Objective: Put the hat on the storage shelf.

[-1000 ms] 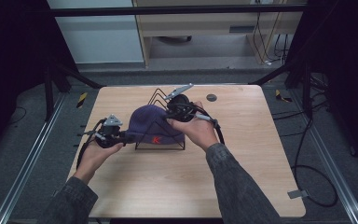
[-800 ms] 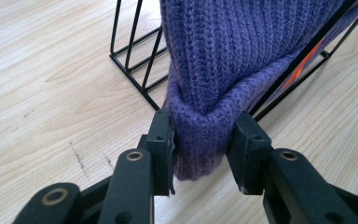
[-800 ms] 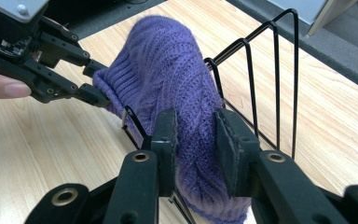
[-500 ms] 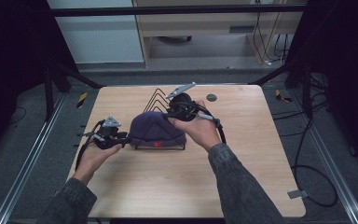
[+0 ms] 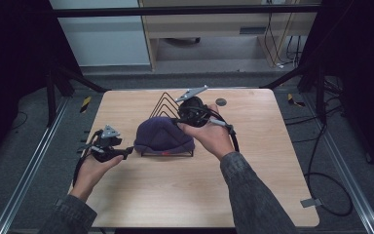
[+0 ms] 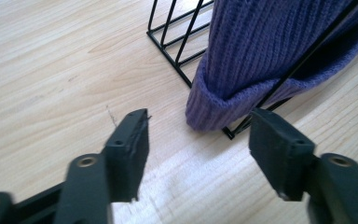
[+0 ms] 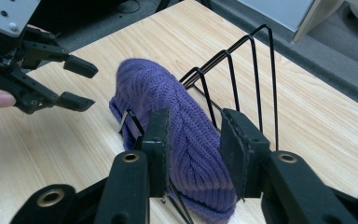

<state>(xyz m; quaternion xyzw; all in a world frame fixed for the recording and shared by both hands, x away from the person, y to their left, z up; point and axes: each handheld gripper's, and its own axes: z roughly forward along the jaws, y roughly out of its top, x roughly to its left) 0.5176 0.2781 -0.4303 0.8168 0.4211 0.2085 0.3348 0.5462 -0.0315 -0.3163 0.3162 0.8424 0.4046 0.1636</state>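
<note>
Two grippers flank a purple knitted hat (image 5: pixel 164 136) draped over a black wire rack (image 5: pixel 161 104) mid-table. Since a second ago, the left gripper (image 5: pixel 126 152) has backed off, jaws wide apart and empty. The right gripper (image 7: pixel 193 149), half open, straddles the hat's crown without pinching it, probably releasing.

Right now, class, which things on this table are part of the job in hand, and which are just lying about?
In the job:
- purple knitted hat, draped over the rack
- black wire rack
- right gripper, jaws either side of the hat
- left gripper, open, short of the hat

Lying about:
- small dark disc near the table's far edge
- yellow-and-black object on the floor
</note>
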